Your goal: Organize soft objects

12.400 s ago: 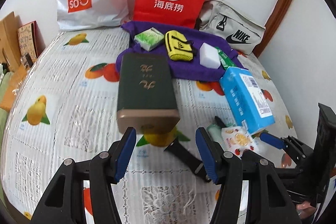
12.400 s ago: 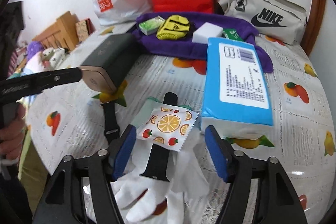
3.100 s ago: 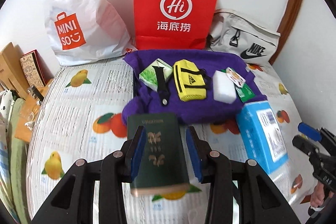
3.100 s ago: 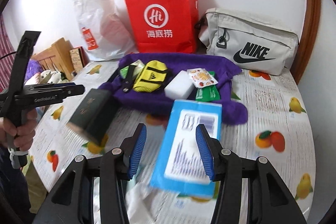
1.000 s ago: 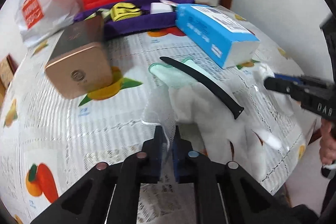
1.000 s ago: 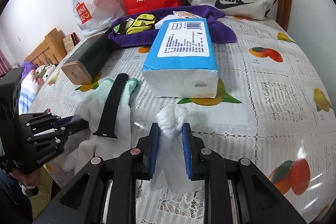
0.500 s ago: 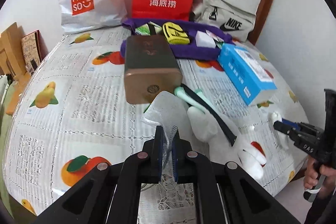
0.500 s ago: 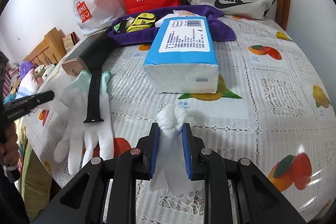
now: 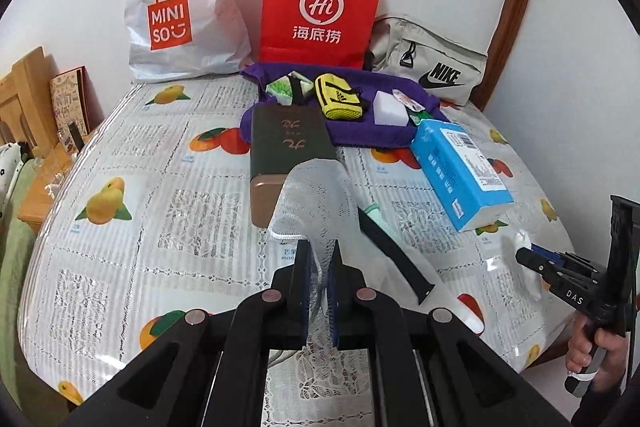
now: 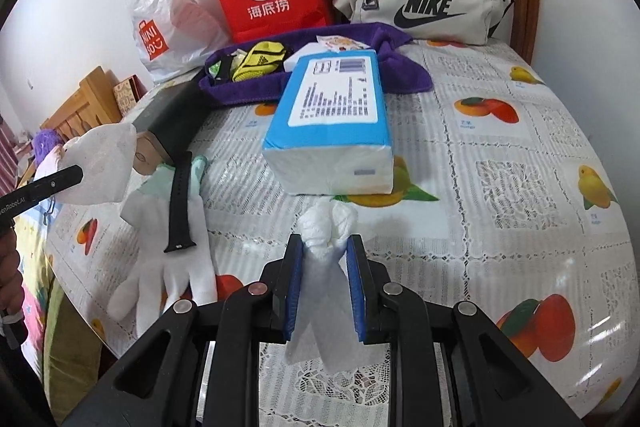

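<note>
- Left wrist view: the left gripper (image 9: 319,267) has its jaws pressed nearly together on a thin white mesh cloth (image 9: 316,203), which stands up from the pads and curls above the table (image 9: 120,187).
- Right wrist view: the right gripper (image 10: 323,267) is clamped, jaws a little apart, on a bunched white wipe (image 10: 326,227); its knotted top sticks out past the pads and the rest hangs below them.
- White gloves (image 10: 168,251) lie flat on the fruit-print cover near the table's left edge, with a black strap (image 10: 180,203) lying across them.
- A blue tissue pack (image 10: 332,119) sits just beyond the right gripper, near the middle of the table.
- A dark green box (image 9: 286,143) lies beside the gloves, its gold end facing the near edge.
- At the back a purple towel (image 9: 384,131) carries a yellow pouch (image 9: 338,101), a white sponge (image 9: 388,107) and small packets.
- Behind the towel stand a red paper bag (image 9: 320,11), a white plastic bag (image 9: 180,7) and a grey waist bag (image 9: 432,67).
</note>
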A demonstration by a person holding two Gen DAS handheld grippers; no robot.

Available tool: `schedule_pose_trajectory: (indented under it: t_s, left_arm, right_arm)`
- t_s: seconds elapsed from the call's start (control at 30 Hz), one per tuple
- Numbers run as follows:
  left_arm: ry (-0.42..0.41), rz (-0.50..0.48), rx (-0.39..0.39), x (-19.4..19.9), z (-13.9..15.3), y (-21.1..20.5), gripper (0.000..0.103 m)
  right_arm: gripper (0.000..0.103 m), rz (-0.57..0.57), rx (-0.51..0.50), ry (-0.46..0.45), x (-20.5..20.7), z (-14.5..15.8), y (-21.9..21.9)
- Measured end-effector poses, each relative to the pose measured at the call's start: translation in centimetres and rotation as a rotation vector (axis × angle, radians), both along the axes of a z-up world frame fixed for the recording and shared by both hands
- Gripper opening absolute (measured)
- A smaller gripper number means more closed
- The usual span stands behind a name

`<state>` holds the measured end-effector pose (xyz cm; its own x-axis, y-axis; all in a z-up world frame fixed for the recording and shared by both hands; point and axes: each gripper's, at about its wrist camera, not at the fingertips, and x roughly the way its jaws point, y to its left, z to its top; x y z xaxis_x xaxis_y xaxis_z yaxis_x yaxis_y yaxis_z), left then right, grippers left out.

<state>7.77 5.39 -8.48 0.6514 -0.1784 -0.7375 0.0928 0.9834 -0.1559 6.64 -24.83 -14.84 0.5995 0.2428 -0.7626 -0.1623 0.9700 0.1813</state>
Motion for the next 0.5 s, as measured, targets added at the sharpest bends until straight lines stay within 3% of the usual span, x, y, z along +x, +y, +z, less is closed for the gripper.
schedule_pose_trajectory:
  t_s: [0.5]
  left_arm:
    - [-0.022,-0.005,-0.028,0.6,2.2,-0.1,0.008]
  right_arm:
    - [0.022,0.018,-0.011,-0.068,0.9,3.7,0.6]
